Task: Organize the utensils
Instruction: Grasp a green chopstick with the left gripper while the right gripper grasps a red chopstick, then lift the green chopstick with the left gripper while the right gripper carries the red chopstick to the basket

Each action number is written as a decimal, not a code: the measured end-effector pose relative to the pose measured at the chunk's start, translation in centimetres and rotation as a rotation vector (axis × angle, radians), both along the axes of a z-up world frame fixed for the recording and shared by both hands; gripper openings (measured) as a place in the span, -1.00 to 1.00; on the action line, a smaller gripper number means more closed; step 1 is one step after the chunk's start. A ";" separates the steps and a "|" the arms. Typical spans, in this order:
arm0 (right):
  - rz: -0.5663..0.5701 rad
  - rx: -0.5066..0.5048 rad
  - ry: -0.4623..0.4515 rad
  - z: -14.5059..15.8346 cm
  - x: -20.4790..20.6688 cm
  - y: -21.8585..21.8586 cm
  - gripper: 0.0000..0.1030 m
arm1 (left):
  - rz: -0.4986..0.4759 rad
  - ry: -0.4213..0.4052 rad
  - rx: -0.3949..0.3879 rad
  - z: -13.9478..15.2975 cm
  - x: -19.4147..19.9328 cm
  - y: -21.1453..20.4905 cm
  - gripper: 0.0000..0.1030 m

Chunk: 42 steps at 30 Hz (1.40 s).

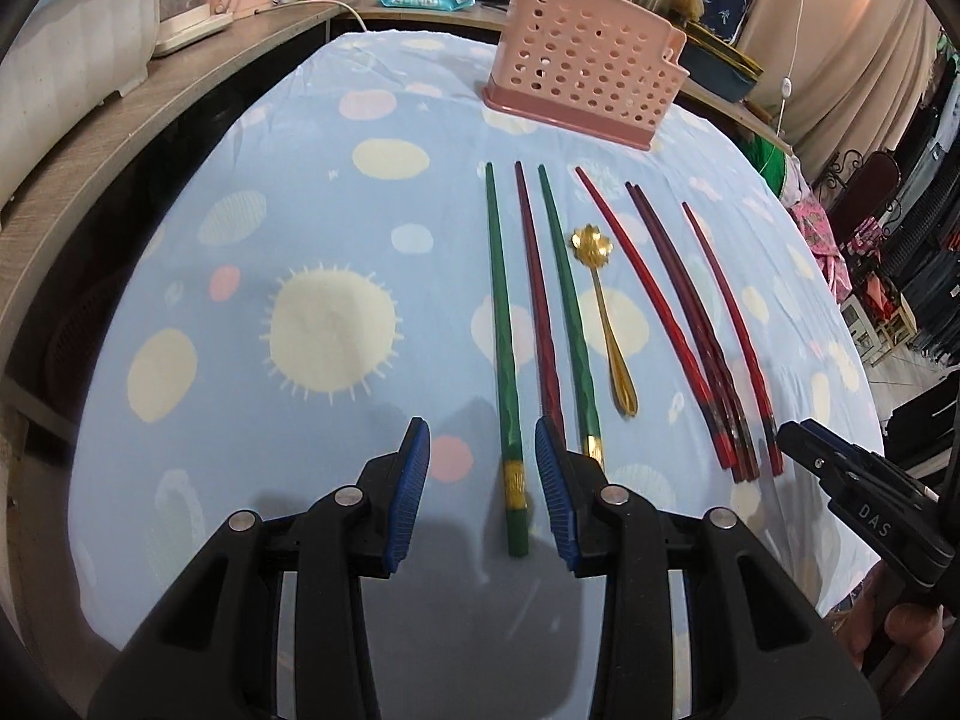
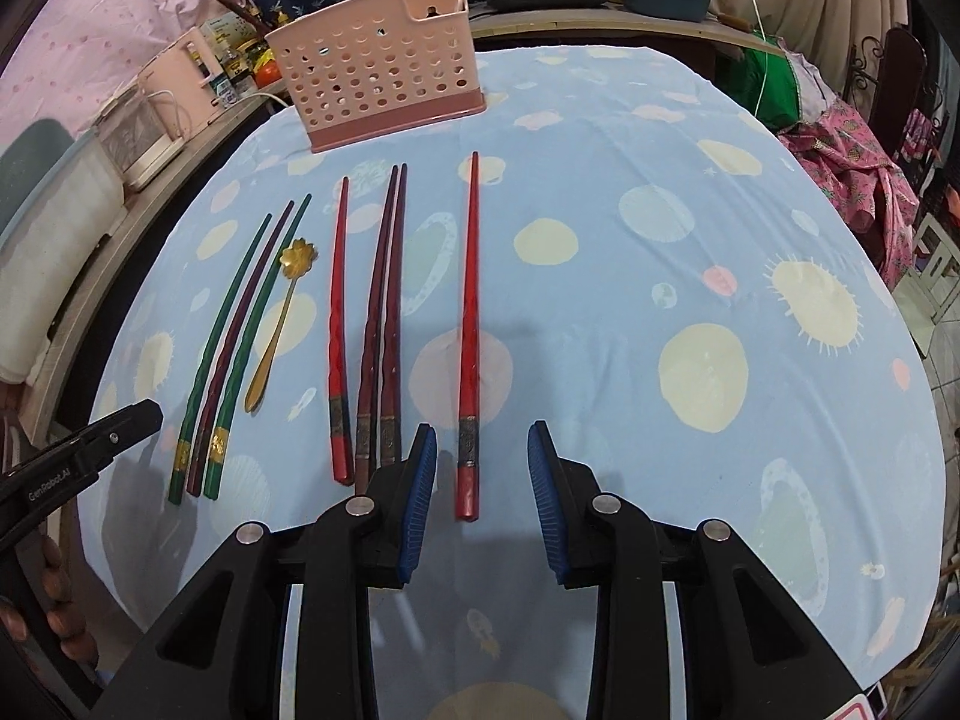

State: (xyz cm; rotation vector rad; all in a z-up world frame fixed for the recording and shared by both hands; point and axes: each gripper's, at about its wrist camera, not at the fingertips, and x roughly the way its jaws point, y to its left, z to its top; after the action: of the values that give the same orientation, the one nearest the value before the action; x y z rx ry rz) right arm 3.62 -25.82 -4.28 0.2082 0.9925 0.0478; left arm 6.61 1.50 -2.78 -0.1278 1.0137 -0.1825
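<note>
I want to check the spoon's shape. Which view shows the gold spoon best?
The left wrist view: the gold spoon lies near mid-frame, its flower-shaped bowl and handle clear. The right wrist view shows the spoon smaller, off to the left beside the green chopstick.

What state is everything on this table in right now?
Left gripper: open, straddling a green chopstick.
Right gripper: open, straddling a red chopstick.
Other chopsticks: flat on the cloth.
Spoon: flat.
Basket: upright.
</note>
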 end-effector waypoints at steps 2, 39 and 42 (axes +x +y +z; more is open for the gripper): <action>0.002 -0.003 0.003 -0.1 -0.1 0.2 -0.48 | -0.004 0.004 -0.003 -0.1 -0.3 -0.1 -0.32; 0.031 -0.041 0.003 -1.2 -0.4 1.1 -0.85 | -0.065 0.028 0.028 -2.0 -1.1 -1.4 -0.86; 0.030 -0.037 0.002 -1.2 -0.5 1.0 -0.85 | -0.064 0.028 0.027 -2.0 -1.1 -1.4 -0.86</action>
State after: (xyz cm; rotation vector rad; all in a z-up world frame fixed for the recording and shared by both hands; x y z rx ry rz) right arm 3.16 -24.82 -5.50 0.1593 0.9975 0.0564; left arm 5.47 0.14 -4.81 -0.0737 1.0486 -0.2263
